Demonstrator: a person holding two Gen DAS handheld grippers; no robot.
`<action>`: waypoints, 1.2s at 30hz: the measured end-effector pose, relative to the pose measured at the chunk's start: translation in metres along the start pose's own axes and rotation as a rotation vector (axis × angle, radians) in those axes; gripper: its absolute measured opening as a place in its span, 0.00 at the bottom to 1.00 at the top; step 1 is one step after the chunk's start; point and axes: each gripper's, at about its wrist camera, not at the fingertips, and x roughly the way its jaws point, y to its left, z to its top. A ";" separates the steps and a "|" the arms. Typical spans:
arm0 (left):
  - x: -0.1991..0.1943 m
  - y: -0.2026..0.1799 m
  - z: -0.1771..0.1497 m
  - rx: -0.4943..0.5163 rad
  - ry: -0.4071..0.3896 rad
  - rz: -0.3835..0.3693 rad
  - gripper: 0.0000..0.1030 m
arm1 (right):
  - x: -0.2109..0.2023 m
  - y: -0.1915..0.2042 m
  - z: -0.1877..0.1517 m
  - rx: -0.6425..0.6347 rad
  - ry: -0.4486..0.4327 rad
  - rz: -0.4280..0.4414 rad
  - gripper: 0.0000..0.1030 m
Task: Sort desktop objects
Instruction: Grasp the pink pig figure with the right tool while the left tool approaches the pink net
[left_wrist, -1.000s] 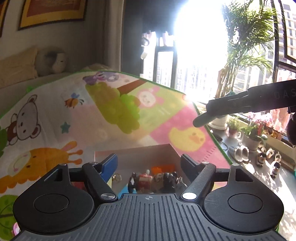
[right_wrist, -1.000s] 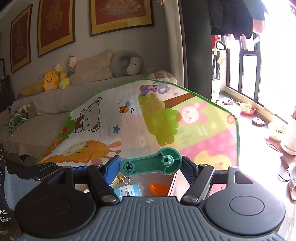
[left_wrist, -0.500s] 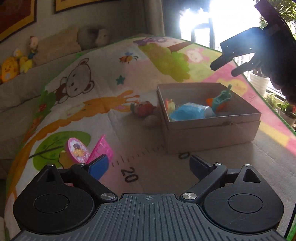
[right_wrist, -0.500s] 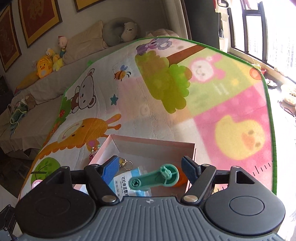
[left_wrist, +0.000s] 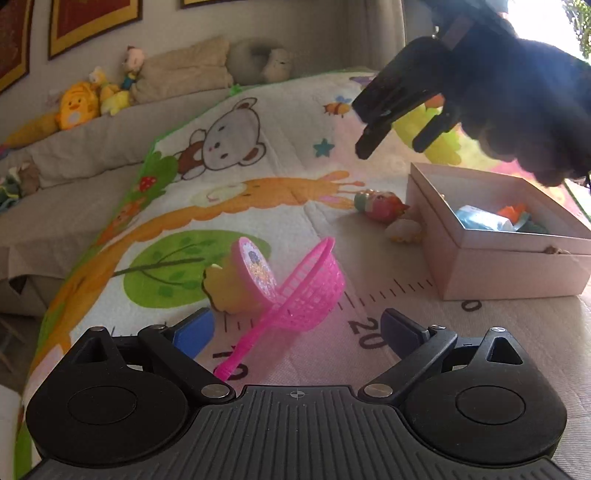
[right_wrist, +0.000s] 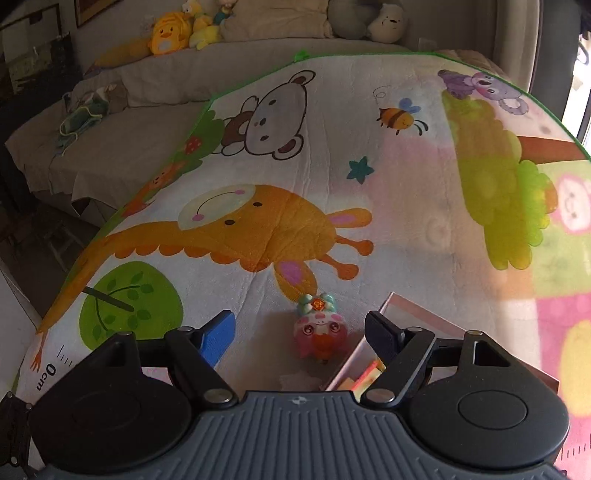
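The sorting was partly done. The pink box (left_wrist: 513, 266), ahead and to the right of the left hand-held gripper (left_wrist: 297, 328), already held a blue packet (left_wrist: 480, 218) and an orange piece (left_wrist: 511, 210). Several toys were left on the play mat (left_wrist: 258, 206): a pink net scoop (left_wrist: 306, 291) and a yellow-and-pink toy (left_wrist: 240, 280) lay just ahead of the left hand-held gripper, whose fingers were spread wide and empty. A small pink figure (right_wrist: 319, 332) lay directly between and ahead of the right hand-held gripper (right_wrist: 299, 336) fingers, also wide and empty, just beside the box wall. A pale toy (left_wrist: 402, 230) sat against the box. In my judgement, these four remained.
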 end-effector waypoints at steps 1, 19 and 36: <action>-0.001 0.001 -0.001 -0.002 -0.003 -0.011 0.97 | 0.015 0.006 0.007 -0.006 0.024 -0.026 0.75; -0.006 0.014 -0.004 -0.090 0.014 -0.150 0.98 | 0.102 0.024 0.012 -0.031 0.298 -0.184 0.41; -0.018 0.014 -0.018 -0.034 0.051 -0.189 0.99 | 0.011 0.083 -0.081 -0.017 0.354 0.167 0.37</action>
